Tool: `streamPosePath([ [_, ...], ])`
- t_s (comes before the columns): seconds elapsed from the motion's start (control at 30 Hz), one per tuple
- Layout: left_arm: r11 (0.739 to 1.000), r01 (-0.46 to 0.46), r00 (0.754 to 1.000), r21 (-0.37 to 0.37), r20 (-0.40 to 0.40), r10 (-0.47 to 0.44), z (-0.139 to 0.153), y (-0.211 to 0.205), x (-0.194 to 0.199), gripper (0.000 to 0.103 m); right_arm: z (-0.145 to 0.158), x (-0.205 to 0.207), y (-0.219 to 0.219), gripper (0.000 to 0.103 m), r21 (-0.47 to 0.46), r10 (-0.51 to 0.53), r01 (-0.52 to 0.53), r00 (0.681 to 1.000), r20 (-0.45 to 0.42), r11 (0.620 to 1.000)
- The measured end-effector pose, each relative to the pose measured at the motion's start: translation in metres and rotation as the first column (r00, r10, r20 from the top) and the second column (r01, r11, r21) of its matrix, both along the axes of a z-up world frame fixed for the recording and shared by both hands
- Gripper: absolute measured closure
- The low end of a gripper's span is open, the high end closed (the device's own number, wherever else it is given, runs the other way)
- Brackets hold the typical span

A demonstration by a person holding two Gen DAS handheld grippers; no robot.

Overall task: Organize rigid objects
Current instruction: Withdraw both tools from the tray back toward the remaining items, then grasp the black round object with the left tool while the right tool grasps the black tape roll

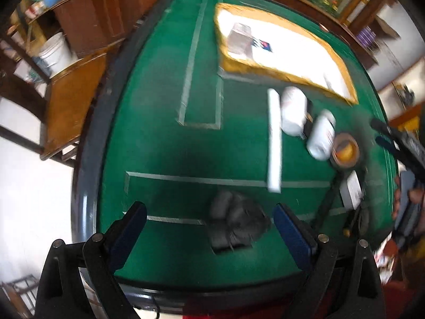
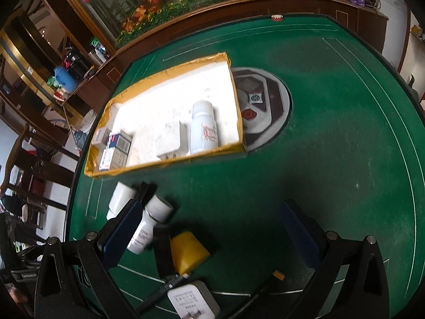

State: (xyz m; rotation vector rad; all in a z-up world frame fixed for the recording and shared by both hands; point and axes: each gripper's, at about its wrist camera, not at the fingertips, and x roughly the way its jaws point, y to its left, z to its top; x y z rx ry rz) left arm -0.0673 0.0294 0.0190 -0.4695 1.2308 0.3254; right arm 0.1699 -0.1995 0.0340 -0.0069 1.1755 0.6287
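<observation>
A yellow-rimmed white tray [image 2: 106, 117] lies on the green table; it holds a white bottle [image 2: 203, 127] and small boxes [image 2: 114, 148]. In the left wrist view the tray [image 1: 342, 71] is at the upper right. My left gripper [image 1: 209, 220] is open over a dark grey bundle [image 1: 236, 220]. A white tube [image 1: 275, 138], two white bottles [image 1: 293, 110] and a tape roll [image 1: 345, 150] lie beyond. My right gripper [image 2: 212, 215] is open and empty above a white bottle [image 2: 151, 223], a yellow block [image 2: 188, 250] and a white charger [image 2: 191, 303].
A round control panel [image 2: 265, 106] sits in the table's middle beside the tray. A wooden chair [image 1: 71, 106] and a white bucket [image 1: 55, 50] stand left of the table. A dark wooden cabinet [image 2: 265, 2] runs behind it. A black pen [image 2: 164, 289] lies by the charger.
</observation>
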Motion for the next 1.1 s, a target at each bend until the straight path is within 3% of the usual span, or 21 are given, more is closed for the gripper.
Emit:
streamPosePath([
  [0.13, 0.996, 0.082, 0.995, 0.026, -0.058, -0.08, -0.018, -0.027, 0.007, 0.005, -0.005, -0.003, -0.002, 0.0, -0.011, 0.014, -0.014, 1.0, -0.013, 1.0],
  [0.27, 0.995, 0.087, 0.994, 0.039, -0.068, -0.085, -0.033, -0.037, 0.013, 0.006, -0.006, -0.007, 0.0, 0.0, -0.004, 0.026, -0.026, 0.999, -0.03, 1.0],
  [0.3, 0.996, 0.08, 0.995, 0.045, -0.062, -0.077, -0.034, -0.036, 0.013, 0.009, -0.005, -0.008, 0.002, 0.0, 0.0, 0.037, -0.037, 0.999, -0.03, 0.999],
  [0.33, 0.997, 0.068, 0.997, 0.047, -0.048, -0.066, -0.034, -0.035, 0.013, 0.022, -0.004, -0.01, 0.004, 0.0, -0.001, 0.052, -0.052, 0.998, -0.027, 0.999],
  [0.37, 0.998, 0.059, 0.998, 0.028, -0.032, -0.058, -0.035, -0.032, 0.014, 0.028, -0.002, -0.011, 0.006, 0.0, -0.004, 0.069, -0.069, 0.997, -0.024, 0.998],
  [0.53, 1.0, -0.008, 0.999, 0.001, 0.035, 0.008, -0.037, -0.018, 0.019, 0.028, 0.0, -0.015, 0.009, 0.001, -0.014, 0.123, -0.123, 0.992, -0.036, 0.992],
  [0.6, 0.999, -0.031, 0.999, -0.005, 0.038, 0.031, -0.037, -0.014, 0.025, 0.028, 0.0, -0.018, 0.011, 0.012, 0.004, 0.151, -0.151, 0.987, -0.056, 0.989],
  [0.67, 0.999, -0.035, 0.999, 0.003, 0.039, 0.035, -0.038, -0.009, 0.032, 0.028, 0.001, -0.023, 0.016, 0.034, 0.002, 0.185, -0.185, 0.98, -0.069, 0.983],
  [0.8, 1.0, -0.029, 0.999, 0.009, 0.037, 0.028, -0.039, -0.008, 0.038, 0.028, -0.002, -0.034, 0.03, 0.047, -0.014, 0.232, -0.234, 0.97, -0.067, 0.972],
  [0.97, 1.0, -0.027, 0.999, 0.004, 0.036, 0.027, -0.04, -0.008, 0.033, 0.028, -0.006, -0.041, 0.04, 0.085, -0.064, 0.26, -0.262, 0.965, -0.03, 0.963],
  [1.1, 1.0, -0.026, 0.999, 0.012, 0.033, 0.025, -0.04, -0.011, 0.036, 0.028, 0.0, -0.038, 0.035, 0.086, -0.055, 0.252, -0.253, 0.967, -0.015, 0.966],
])
